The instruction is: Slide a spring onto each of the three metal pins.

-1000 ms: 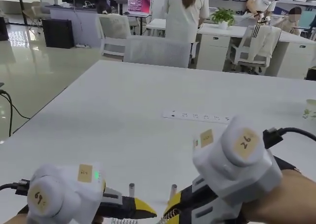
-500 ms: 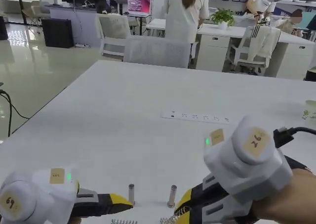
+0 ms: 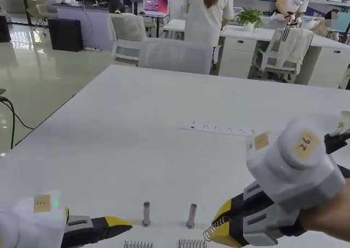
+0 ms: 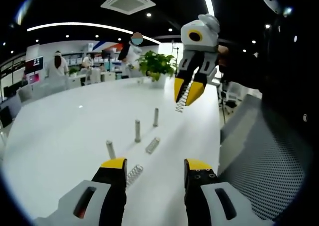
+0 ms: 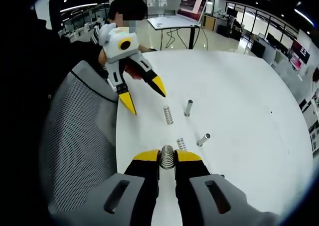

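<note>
Left gripper view shows three pins point(image 4: 137, 130); right tongs point(image 4: 187, 94) pinch a spring point(image 5: 167, 158), left tongs point(image 4: 156, 162) gape empty.

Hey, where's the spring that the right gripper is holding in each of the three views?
Head view: lower right of centre, spring poking left from the right gripper.
Left gripper view: upper centre, hanging from the right gripper.
Right gripper view: bottom centre, clamped between its jaws.
Shared landmark: the metal pins.

Left gripper point(image 4: 154, 163), right gripper point(image 3: 220, 226): white rounded housings, black jaws, yellow tips. Tan hand-numbered sticker point(image 3: 304, 145) and black cable point(image 3: 338, 140) on right; green light point(image 3: 55, 203) on left.
</note>
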The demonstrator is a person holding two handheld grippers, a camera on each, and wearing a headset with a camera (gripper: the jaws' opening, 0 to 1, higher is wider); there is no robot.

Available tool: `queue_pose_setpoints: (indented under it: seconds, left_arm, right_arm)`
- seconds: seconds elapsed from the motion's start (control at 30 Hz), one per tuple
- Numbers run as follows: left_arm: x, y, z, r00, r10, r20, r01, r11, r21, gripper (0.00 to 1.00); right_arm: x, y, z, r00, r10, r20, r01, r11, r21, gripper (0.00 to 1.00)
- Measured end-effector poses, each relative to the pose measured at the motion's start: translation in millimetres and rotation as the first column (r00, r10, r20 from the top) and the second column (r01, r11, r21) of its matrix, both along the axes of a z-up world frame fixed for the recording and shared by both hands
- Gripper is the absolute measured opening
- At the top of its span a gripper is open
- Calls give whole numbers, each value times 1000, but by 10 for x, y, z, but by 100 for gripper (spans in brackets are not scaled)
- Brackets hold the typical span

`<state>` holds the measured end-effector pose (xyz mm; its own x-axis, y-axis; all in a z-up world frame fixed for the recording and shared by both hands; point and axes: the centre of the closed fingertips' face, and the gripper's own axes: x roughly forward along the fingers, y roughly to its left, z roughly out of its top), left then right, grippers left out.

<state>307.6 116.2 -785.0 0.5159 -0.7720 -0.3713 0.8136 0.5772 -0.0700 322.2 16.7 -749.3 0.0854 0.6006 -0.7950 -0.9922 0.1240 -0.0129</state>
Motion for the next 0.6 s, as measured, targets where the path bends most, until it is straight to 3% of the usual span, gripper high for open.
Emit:
queue_pose_setpoints:
  seconds: [0.43,0.6]
  left_arm:
    - [34,107,-6,998,65,7,-64,998,-18,47]
    - [26,102,-12,998,67,9,-67,998,-17,50]
  right_arm:
    - [279,-294,64,998,-62,28,63,997,-43,8]
    - [407,-420,58,995,-83,48,87,993,-82,8]
